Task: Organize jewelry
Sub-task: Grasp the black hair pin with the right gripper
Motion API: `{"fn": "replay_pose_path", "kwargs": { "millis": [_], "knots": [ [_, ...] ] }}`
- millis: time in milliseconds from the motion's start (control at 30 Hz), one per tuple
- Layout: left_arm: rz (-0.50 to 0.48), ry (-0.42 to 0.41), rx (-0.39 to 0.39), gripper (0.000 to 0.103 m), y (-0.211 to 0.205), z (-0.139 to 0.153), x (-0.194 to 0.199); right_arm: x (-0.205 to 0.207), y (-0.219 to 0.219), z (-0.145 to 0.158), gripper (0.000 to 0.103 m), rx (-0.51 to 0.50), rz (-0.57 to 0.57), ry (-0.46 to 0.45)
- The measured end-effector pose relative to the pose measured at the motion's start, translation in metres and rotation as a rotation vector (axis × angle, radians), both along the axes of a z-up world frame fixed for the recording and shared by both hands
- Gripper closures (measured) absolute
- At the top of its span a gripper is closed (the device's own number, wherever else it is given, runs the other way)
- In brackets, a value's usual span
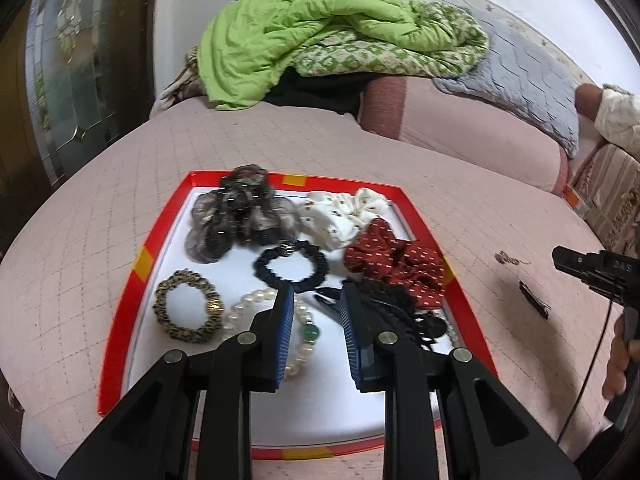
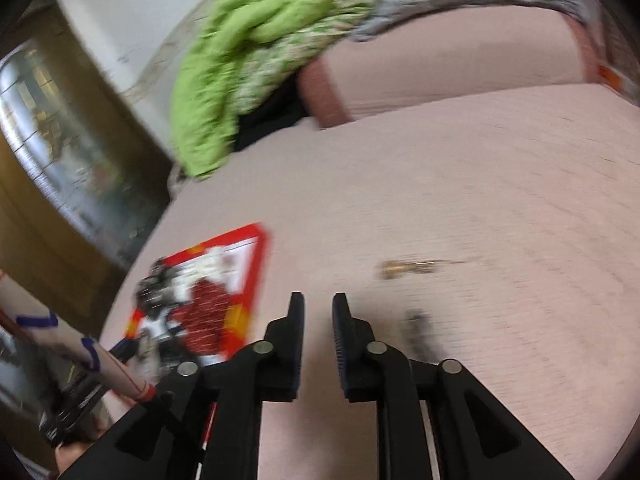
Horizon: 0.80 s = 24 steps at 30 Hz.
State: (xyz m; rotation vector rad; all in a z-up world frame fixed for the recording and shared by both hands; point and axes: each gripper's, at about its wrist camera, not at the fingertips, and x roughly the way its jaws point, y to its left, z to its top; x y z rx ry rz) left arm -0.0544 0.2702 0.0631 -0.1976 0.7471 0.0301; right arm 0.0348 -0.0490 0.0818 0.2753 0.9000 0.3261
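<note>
A pink quilted bed cover (image 1: 360, 152) fills most of both views, and on it lies a shallow tray with a red rim (image 1: 154, 248) and a white floor. The tray holds the hair and jewelry pieces: at the far left a grey sheer scrunchie (image 1: 240, 216), beside it a white printed scrunchie (image 1: 344, 212), and nearer the right rim a red dotted scrunchie (image 1: 396, 260). In the middle sits a black hair tie (image 1: 291, 266); at the near left a leopard-print hair tie (image 1: 188, 306) touches a pearl bracelet (image 1: 256, 300) that carries a green bead (image 1: 311, 334). A dark clip (image 1: 326, 296) and a tangle of black lace (image 1: 394, 308) lie under the red scrunchie's near edge.

The left gripper (image 1: 316, 292) hovers over the tray's near half, its blue-padded jaws apart with nothing between them; they partly hide the bracelet and the lace. The right gripper (image 2: 318, 300), badly blurred in its own view, stands over bare cover to the right of the tray, jaws apart and empty.

Outside the tray, on the cover, lie a small gold piece (image 1: 506, 258) and a dark hair clip (image 1: 534, 300), well apart from the tray. A crumpled green blanket (image 1: 312, 28) and a grey quilted pillow (image 1: 532, 80) sit at the far end of the bed.
</note>
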Motion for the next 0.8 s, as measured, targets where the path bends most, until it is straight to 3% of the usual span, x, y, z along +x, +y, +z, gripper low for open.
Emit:
{"fn": "replay_pose_path", "kwargs": {
  "millis": [67,233,567,700,767,800],
  "knots": [
    [-0.010,-0.002,0.004,0.080,-0.005,0.001,0.001,0.008,-0.019,-0.007,0.075,-0.010,-0.038,0.056],
    [-0.035,-0.011,-0.005,0.080,-0.018,0.003,0.003,0.015,-0.047,-0.034,0.075,0.002,-0.059,0.190],
    [-0.184,-0.015,-0.022,0.079,-0.076,0.004,0.009,0.014,-0.025,-0.042,0.066,-0.108,0.023,0.173],
    [-0.265,-0.008,-0.035,0.073,-0.103,0.006,0.014,0.015,-0.009,-0.050,0.066,-0.238,0.086,0.147],
    [-0.310,-0.001,-0.038,0.070,-0.120,0.006,0.018,0.011,0.001,-0.050,0.083,-0.345,0.118,0.119],
    [-0.327,0.003,-0.032,0.070,-0.126,0.007,0.021,0.009,0.002,-0.049,0.084,-0.394,0.124,0.107]
  ]
}}
